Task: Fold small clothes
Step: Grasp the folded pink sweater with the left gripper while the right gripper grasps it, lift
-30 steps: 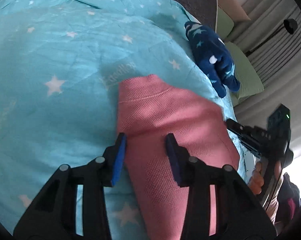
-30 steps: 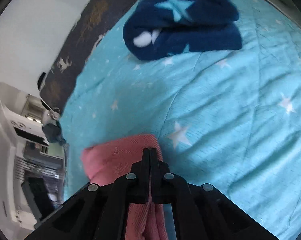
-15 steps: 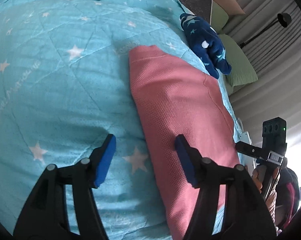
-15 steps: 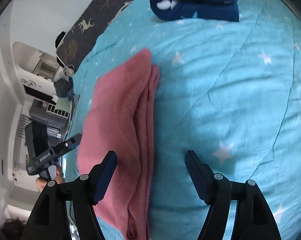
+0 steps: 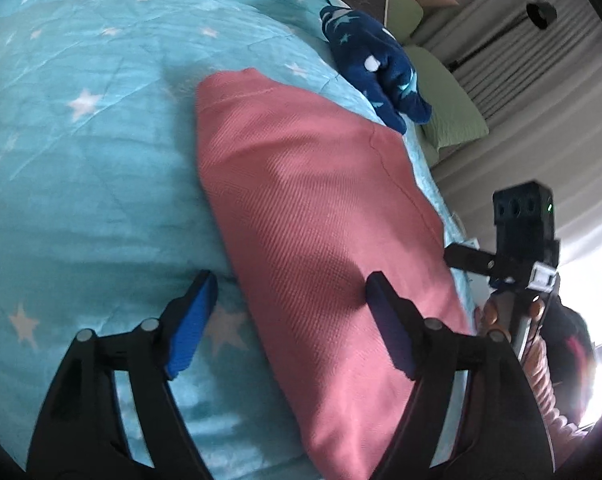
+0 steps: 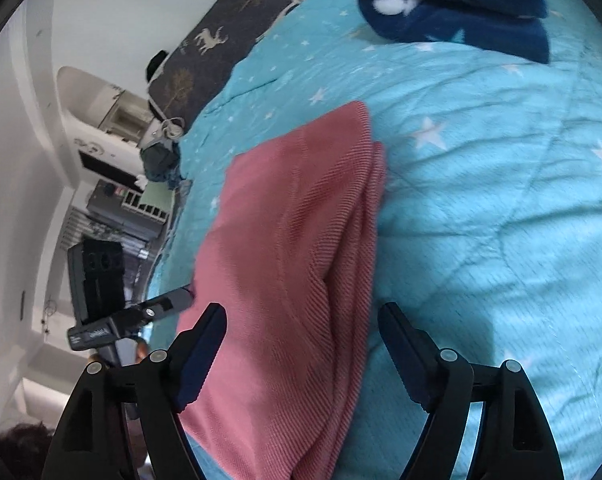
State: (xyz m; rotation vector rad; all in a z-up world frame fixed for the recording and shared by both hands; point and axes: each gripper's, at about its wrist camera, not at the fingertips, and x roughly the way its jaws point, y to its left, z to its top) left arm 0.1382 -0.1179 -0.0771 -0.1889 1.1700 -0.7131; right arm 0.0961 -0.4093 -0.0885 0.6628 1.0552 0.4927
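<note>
A pink ribbed garment [image 5: 321,208] lies folded in a long strip on the turquoise star-print bedspread [image 5: 85,152]. It also shows in the right wrist view [image 6: 293,248], with its layered edges on the right side. My left gripper [image 5: 291,312] is open and empty, its jaws straddling the garment's near left edge. My right gripper [image 6: 303,344] is open and empty above the garment's other end. Each gripper shows in the other's view: the right one [image 5: 465,258] and the left one [image 6: 173,302].
A dark blue star-print fleece item [image 5: 377,68] lies farther up the bed, also in the right wrist view [image 6: 457,4]. Green pillows [image 5: 449,108] and curtains stand past the bed edge. A dark deer-print blanket [image 6: 229,40] and shelves lie beyond the bedspread.
Both grippers let go of the pink garment and opened wide, the right one from fully shut. Both drew back, and the garment now lies flat on the bed.
</note>
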